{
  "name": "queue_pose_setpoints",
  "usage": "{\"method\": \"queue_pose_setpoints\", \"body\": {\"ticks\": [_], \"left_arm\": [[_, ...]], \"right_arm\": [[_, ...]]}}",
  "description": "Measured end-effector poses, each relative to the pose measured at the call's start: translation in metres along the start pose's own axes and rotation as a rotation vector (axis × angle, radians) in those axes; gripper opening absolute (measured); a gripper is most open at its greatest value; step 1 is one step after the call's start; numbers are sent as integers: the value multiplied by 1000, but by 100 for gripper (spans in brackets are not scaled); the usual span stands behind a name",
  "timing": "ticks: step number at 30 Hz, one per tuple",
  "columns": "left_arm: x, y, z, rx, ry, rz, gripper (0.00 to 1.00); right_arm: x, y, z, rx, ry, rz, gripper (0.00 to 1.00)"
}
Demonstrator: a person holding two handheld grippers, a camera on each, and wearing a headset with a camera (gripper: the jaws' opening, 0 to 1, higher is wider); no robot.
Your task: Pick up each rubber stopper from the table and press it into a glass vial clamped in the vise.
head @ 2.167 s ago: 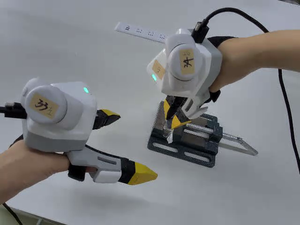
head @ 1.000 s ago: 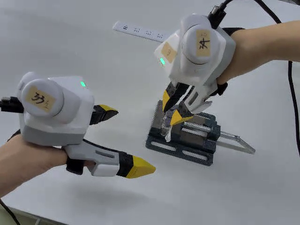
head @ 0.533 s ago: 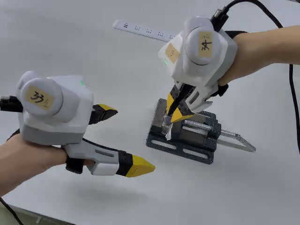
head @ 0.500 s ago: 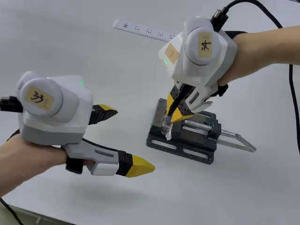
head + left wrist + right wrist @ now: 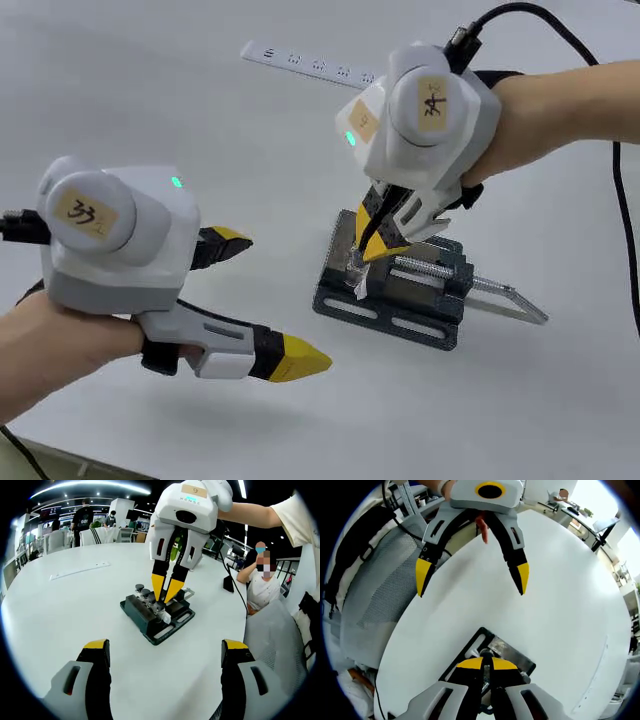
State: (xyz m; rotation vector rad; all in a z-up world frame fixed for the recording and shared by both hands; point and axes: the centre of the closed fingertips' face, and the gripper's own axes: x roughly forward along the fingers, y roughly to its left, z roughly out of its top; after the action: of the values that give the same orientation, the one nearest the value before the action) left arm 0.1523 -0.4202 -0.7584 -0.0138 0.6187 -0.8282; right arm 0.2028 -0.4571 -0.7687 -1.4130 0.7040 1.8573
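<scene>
Right gripper jaws pinched together, tips down on the stopper in a vial at the vise's left end. Left gripper hovers near-left over the desk, jaws wide, empty.

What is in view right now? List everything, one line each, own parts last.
table: one, white, under everything.
vise: one, dark, on the table right of centre.
vials: glass with grey tops, in a row in the vise; count unclear.
power strip: one, white, far side of the table.
cable: one, black, running from the right gripper.
chair: one, grey mesh, beside the table.
people: several, in the background.
left gripper: white with yellow tips, open, above the table left of the vise.
right gripper: same colours, jaws together over the vise's left end.
</scene>
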Motion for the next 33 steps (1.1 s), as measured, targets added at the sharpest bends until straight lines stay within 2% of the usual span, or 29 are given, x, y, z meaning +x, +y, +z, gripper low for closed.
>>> {"method": "queue_pose_setpoints", "body": {"ticks": [18,22,33], "left_arm": [[3,-2,0,4,3,-10,91],[3,1,0,3,1,-6,91],[1,4,1,1,-1,3,91]], "right_arm": [[0,-1,1,24,11,48,0],[1,0,0,29,21,55,0],[2,0,-1,60,54,40,0]]}}
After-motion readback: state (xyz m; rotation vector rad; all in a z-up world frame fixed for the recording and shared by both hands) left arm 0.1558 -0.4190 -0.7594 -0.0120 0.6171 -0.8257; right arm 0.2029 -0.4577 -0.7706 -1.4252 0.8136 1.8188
